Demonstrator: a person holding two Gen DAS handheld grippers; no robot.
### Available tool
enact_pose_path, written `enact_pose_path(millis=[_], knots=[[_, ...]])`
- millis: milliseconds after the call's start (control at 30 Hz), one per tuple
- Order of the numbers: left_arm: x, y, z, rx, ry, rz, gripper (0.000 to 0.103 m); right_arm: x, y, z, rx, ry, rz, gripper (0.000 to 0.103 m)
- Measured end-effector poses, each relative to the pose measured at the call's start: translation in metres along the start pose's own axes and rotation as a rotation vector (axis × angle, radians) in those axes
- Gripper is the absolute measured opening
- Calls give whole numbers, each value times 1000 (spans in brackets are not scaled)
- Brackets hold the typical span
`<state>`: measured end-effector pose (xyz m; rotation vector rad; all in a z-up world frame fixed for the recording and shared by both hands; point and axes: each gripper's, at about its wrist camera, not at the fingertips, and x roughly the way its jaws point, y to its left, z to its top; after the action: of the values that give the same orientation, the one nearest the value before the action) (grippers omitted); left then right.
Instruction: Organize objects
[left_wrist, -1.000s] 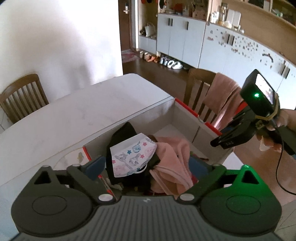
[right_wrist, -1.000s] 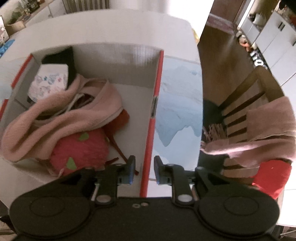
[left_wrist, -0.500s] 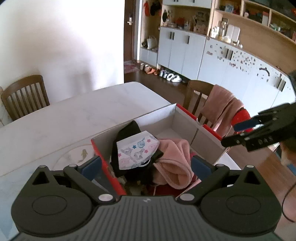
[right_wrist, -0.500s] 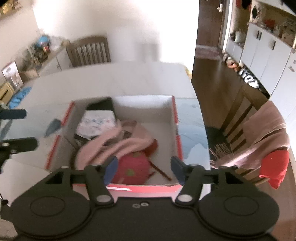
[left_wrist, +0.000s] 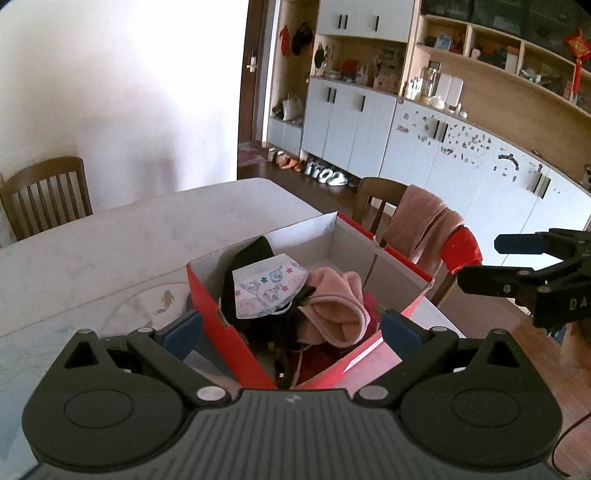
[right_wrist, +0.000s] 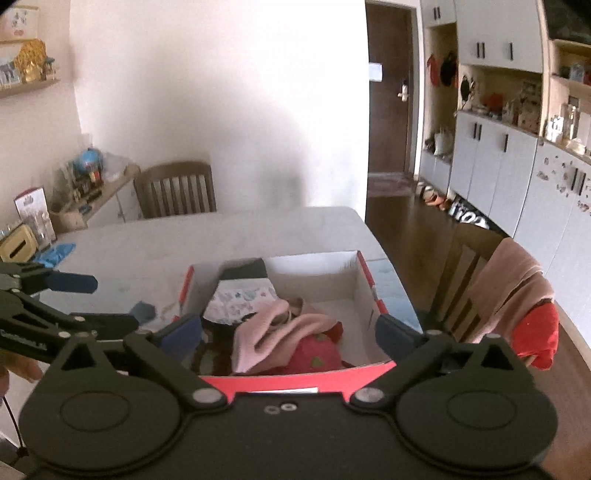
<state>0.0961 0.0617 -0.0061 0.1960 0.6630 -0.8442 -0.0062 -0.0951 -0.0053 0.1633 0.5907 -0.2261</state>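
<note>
A red cardboard box (left_wrist: 221, 325) (right_wrist: 364, 271) with a white inside sits on the table. In it lie a pink cloth (left_wrist: 336, 299) (right_wrist: 266, 328), a patterned white face mask (left_wrist: 269, 288) (right_wrist: 240, 299), a black garment (left_wrist: 251, 254) and a red strawberry-like plush (right_wrist: 314, 354). My left gripper (left_wrist: 290, 326) is open and empty, held above the box's near corner; it also shows in the right wrist view (right_wrist: 107, 299). My right gripper (right_wrist: 288, 328) is open and empty above the box's near wall; it also shows in the left wrist view (left_wrist: 480, 262).
The box stands on a pale table (left_wrist: 110, 240) (right_wrist: 184, 236). A chair with a pink towel and red cloth (left_wrist: 424, 229) (right_wrist: 509, 280) stands at the table's right. Another wooden chair (left_wrist: 44, 195) (right_wrist: 173, 188) is at the far side. White cabinets (left_wrist: 369, 118) line the far wall.
Both grippers have lifted up and back from the box, so it looks smaller and lower. The right gripper's jaws, narrow one second ago, have opened wide.
</note>
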Motion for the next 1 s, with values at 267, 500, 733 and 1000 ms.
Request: enact_pose_path(millis=[267,500,733,1000], knots=[[-20,-4,-14,28,-54,-12,103,-17,15,-17,10,-27,-37,103],[-26,-6,-23,36,-59,-31,103,-15,27,-29,8,-13,-40,103],[-31,-5,-27,35,-64,-27,103,-22,36,-35,12,-25,-22,102],[-35,-6,-30,39,-66,-52,103,-19,45,-39,3,-3,-18,101]])
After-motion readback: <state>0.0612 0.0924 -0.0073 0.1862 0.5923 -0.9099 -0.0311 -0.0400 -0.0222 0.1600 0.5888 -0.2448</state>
